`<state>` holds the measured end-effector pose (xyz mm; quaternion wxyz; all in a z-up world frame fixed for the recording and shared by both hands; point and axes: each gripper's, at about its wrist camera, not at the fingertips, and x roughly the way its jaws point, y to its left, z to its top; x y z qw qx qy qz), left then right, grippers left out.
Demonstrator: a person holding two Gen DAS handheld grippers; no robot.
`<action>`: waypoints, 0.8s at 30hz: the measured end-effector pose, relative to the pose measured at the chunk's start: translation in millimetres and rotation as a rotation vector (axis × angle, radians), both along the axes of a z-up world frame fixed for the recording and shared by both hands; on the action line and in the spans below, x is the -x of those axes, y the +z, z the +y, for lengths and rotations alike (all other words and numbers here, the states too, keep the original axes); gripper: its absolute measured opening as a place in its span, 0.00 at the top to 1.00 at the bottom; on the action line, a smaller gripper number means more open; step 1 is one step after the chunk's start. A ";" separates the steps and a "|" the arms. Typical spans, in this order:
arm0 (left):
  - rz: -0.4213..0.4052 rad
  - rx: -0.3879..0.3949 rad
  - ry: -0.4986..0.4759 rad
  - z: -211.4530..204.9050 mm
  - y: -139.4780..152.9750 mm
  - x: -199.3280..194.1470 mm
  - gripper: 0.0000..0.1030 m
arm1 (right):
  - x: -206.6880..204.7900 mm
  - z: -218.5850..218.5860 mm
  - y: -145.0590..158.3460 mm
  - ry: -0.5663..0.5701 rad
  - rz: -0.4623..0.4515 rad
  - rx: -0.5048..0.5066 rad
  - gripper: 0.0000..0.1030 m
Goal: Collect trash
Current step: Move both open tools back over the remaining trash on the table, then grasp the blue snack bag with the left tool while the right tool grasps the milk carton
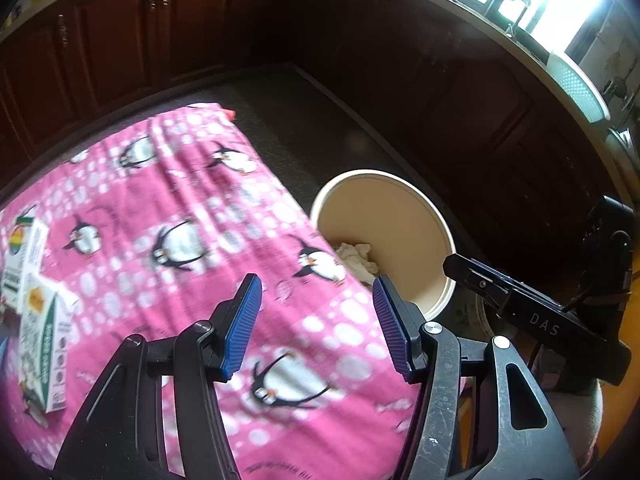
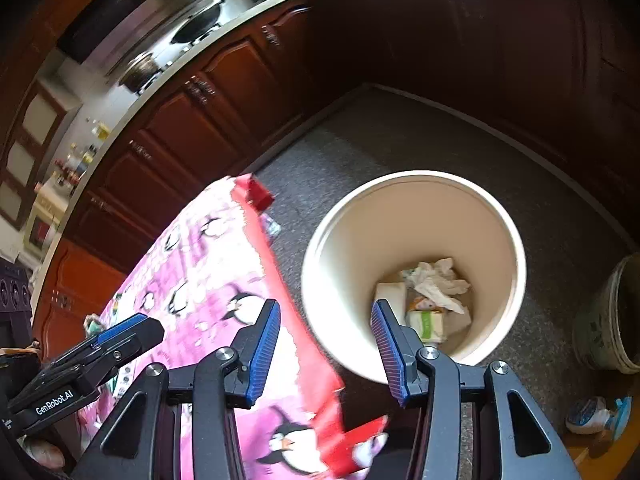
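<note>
A cream round bin (image 2: 504,236) stands on the dark floor beside a table under a pink penguin cloth (image 1: 168,208). Inside lie crumpled tissue (image 2: 436,284), a white box and a green-and-white carton (image 2: 426,326). My right gripper (image 2: 325,344) hangs open over the bin's near rim and the table edge, nothing between its blue pads. My left gripper (image 1: 318,324) is open above the cloth near the bin (image 1: 404,216), also empty. Two printed cartons (image 1: 38,320) lie at the cloth's left edge. Each gripper shows in the other's view.
Dark wooden cabinets (image 1: 120,40) run along the far side and right. A patterned ceramic pot (image 2: 612,320) sits on the floor right of the bin, with a small blue-and-white object (image 2: 596,416) near it. A red edge (image 2: 260,196) borders the cloth.
</note>
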<state>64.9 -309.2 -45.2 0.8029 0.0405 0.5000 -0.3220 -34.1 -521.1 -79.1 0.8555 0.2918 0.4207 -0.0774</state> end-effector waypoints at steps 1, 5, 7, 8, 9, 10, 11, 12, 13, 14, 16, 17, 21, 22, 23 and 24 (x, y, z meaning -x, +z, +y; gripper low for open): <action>-0.005 -0.002 0.009 7.3 1.4 1.8 0.45 | -1.0 5.2 0.6 0.011 -0.002 0.001 0.55; -0.007 -0.006 0.047 35.0 1.7 7.5 0.45 | -8.8 33.0 5.9 0.074 -0.013 0.000 0.52; 0.001 -0.014 0.075 55.6 0.8 8.2 0.45 | -13.7 49.0 8.0 0.112 -0.018 0.003 0.51; 0.004 -0.016 0.086 63.7 0.4 8.1 0.45 | -16.6 57.9 9.0 0.134 -0.020 0.004 0.51; 0.007 -0.020 0.104 76.5 0.4 8.1 0.45 | -19.5 65.6 9.6 0.153 -0.021 0.004 0.50; 0.009 -0.022 0.116 84.8 0.0 6.5 0.45 | -22.7 73.4 9.9 0.173 -0.023 0.003 0.50; 0.011 -0.028 0.139 101.0 -0.4 5.7 0.45 | -25.8 81.3 9.9 0.191 -0.024 0.001 0.50; 0.011 -0.030 0.154 111.7 0.1 5.1 0.45 | -29.2 90.3 10.0 0.210 -0.024 -0.002 0.50; 0.011 -0.032 0.170 122.6 0.6 4.5 0.45 | -33.1 99.5 9.7 0.233 -0.024 -0.006 0.50; 0.010 -0.035 0.194 138.2 1.2 3.9 0.45 | -35.1 106.8 9.2 0.250 -0.024 -0.009 0.50; 0.012 -0.040 0.243 169.3 3.1 2.1 0.45 | -41.3 123.4 8.5 0.285 -0.021 -0.015 0.49; 0.013 -0.042 0.264 182.2 4.0 1.0 0.45 | -44.2 131.5 7.4 0.303 -0.018 -0.019 0.47; 0.010 -0.050 0.378 247.1 10.8 -9.8 0.40 | -56.6 163.5 3.1 0.374 -0.004 -0.044 0.47; 0.011 -0.051 0.409 261.7 12.2 -13.9 0.39 | -60.2 171.1 2.0 0.390 0.000 -0.055 0.46; 0.015 -0.051 0.436 274.9 12.4 -17.8 0.37 | -64.4 179.7 0.3 0.411 0.004 -0.070 0.46; 0.022 -0.050 0.462 287.7 12.5 -22.3 0.36 | -68.5 188.8 -1.3 0.429 0.009 -0.081 0.46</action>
